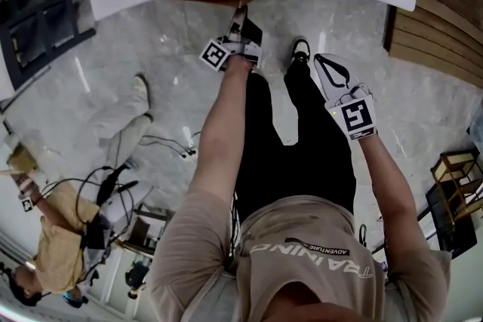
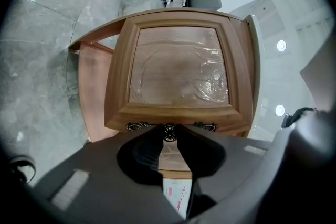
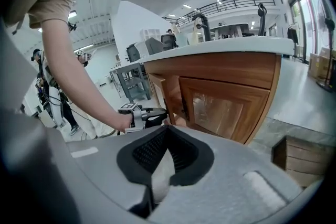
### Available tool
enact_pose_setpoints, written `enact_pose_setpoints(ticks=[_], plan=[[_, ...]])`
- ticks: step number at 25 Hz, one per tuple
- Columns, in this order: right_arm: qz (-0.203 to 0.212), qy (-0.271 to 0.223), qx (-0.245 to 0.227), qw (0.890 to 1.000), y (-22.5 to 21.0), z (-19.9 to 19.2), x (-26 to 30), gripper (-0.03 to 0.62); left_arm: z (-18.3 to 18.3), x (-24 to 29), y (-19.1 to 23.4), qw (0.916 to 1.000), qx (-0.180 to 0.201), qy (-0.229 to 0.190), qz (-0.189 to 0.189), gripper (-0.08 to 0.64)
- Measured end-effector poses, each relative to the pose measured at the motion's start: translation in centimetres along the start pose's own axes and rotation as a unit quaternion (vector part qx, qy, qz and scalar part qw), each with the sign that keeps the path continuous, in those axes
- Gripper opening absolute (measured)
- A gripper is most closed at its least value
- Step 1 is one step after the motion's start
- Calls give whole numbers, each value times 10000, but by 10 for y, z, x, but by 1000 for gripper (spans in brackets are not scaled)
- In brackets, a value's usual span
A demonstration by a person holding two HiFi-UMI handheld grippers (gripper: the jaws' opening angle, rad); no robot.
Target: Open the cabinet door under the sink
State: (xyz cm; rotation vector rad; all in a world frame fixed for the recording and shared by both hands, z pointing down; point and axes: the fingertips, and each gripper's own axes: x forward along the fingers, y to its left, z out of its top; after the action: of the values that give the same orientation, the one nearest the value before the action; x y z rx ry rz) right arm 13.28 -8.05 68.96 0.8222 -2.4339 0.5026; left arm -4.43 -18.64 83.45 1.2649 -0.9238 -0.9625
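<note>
Left gripper jaws clamp door knob | right gripper jaws closed, empty | box beside cabinet

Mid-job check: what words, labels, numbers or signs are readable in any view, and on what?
"TRAINING": large white letters on the person's beige T-shirt, upside down.
"ADVENTURE": small black patch on that shirt.
Red print on the white label low in the left gripper view: too small to read.
Black-and-white square marker on each cube: pattern, no words.
</note>
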Motion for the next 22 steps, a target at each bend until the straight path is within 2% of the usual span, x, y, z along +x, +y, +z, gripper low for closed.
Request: enact_pose_setpoints(ticks=[4,9,22], plan=[[128,-29,-9,9999,25,22,38,2,29,-16,4,9998,-56,156,60,98],[102,-143,-11,9998,50,47,69,2,47,-33,10,9981,-108,583,156,97],[-270,-221,385,9986,123,74,131,2,75,-73,11,9851,-260,1679,276,94]])
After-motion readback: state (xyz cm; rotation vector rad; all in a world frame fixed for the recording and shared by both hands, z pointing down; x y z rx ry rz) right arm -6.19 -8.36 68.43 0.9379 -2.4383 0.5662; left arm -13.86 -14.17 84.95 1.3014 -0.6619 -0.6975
